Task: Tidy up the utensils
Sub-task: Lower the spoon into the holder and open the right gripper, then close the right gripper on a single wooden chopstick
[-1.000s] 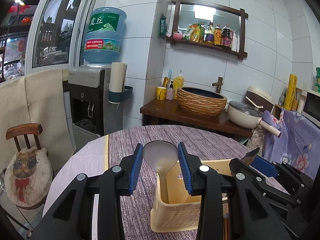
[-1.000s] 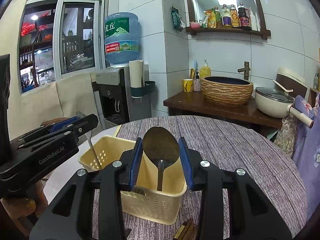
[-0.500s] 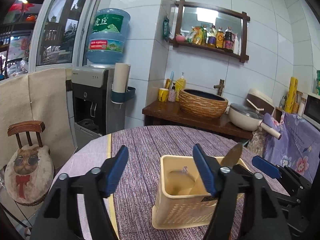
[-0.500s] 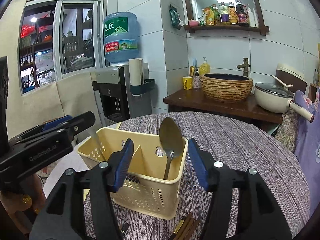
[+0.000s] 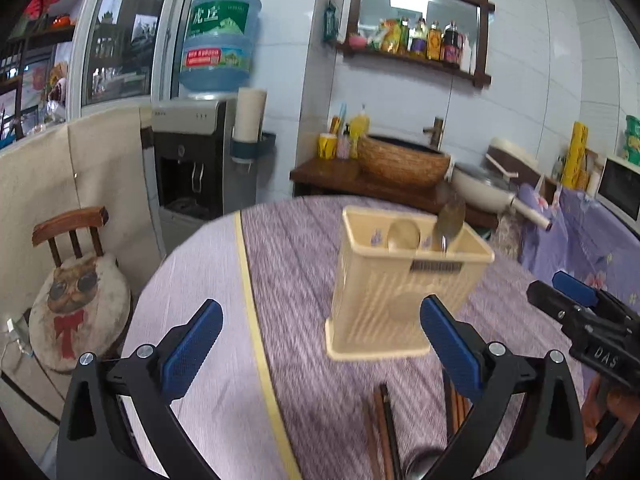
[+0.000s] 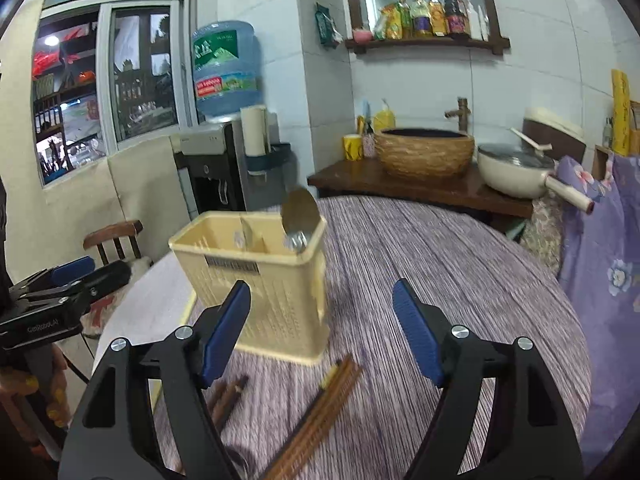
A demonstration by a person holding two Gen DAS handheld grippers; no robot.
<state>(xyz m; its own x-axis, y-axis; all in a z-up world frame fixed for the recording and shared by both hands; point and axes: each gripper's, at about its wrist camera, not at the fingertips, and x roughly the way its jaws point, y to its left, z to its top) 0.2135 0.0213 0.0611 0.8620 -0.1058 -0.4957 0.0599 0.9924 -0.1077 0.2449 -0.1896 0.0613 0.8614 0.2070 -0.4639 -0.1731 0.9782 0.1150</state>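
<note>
Both tools hang with fingers spread wide and nothing between them: the left tool (image 5: 318,332) and the right tool (image 6: 322,328) each sit above the bench (image 6: 440,264), short of the cream utensil basket (image 6: 260,280). Two spoons (image 5: 450,222) stand inside the basket. Brown chopsticks (image 6: 320,404) lie on the bench below the tools, nearer than the basket.

Home kitchen, water dispenser (image 5: 200,160), condiment shelf (image 6: 424,42), pan (image 6: 516,172)
</note>
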